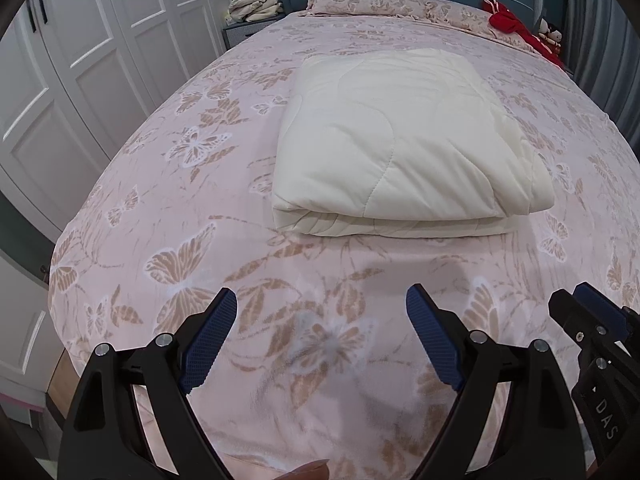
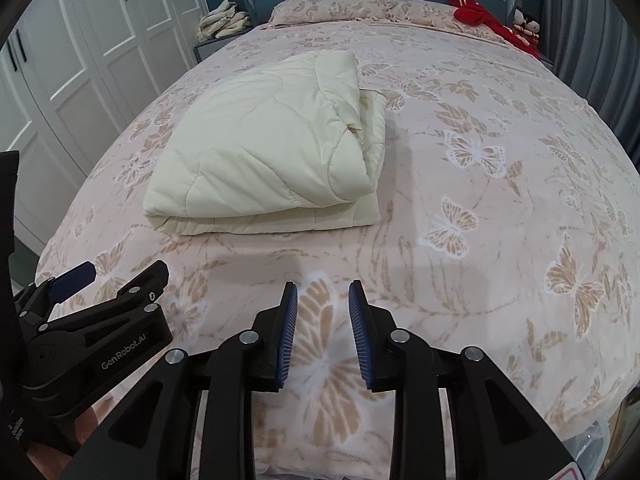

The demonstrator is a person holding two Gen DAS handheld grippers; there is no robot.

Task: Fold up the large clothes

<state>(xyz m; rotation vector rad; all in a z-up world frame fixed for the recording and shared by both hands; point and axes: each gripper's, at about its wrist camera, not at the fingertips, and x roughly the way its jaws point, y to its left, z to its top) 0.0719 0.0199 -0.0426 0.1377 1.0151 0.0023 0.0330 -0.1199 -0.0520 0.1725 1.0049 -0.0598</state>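
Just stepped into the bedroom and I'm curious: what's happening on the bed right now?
A person is holding two black grippers with blue pads over a bed with a pink butterfly-print cover. A cream quilted blanket lies folded into a thick rectangle in the middle of the bed. Neither gripper touches it: the left gripper is open wide and the right gripper is open more narrowly, both empty near the foot of the bed. The fold looks finished.
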